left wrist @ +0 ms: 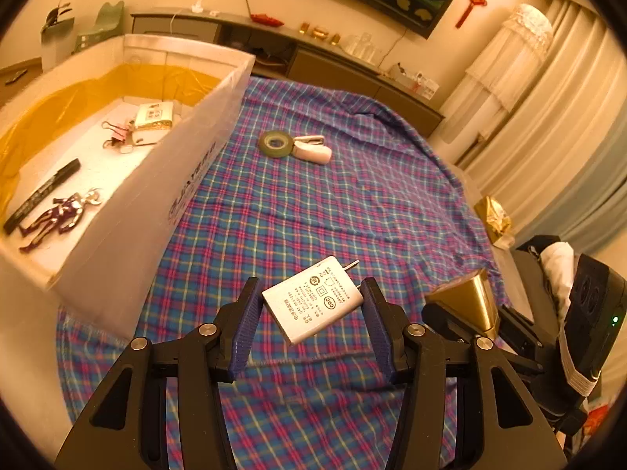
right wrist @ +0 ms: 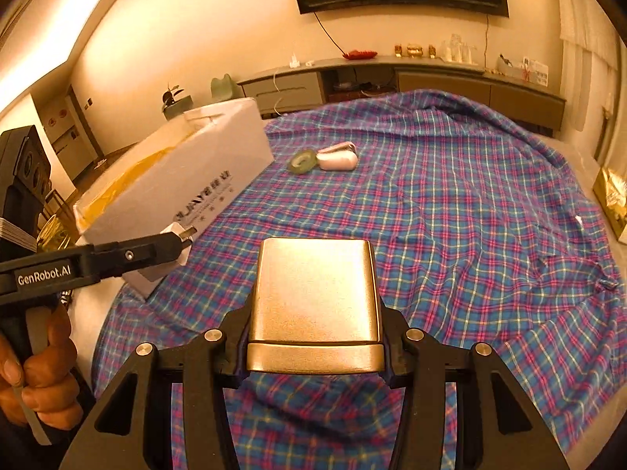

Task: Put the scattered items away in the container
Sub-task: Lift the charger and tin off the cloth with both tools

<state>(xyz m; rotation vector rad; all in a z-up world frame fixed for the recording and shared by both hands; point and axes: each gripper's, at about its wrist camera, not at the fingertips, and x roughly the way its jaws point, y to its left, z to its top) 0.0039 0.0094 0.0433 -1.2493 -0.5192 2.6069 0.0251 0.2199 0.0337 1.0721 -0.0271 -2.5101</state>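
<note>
My left gripper (left wrist: 311,305) is shut on a white plug charger (left wrist: 311,299), held above the plaid cloth next to the white box (left wrist: 149,211). My right gripper (right wrist: 315,313) is shut on a gold metal case (right wrist: 315,293), held over the cloth; the case also shows in the left wrist view (left wrist: 472,301). In the right wrist view the left gripper (right wrist: 172,244) holds the charger (right wrist: 153,274) by the box (right wrist: 196,172). A green tape roll (left wrist: 275,143) and a white clip-shaped item (left wrist: 313,149) lie together on the far cloth.
The box holds a black marker (left wrist: 43,196), a purple figure (left wrist: 62,215), a pink binder clip (left wrist: 117,133) and a small card pack (left wrist: 153,115). A gold package (left wrist: 493,215) sits at the table's right edge. A sideboard lines the far wall.
</note>
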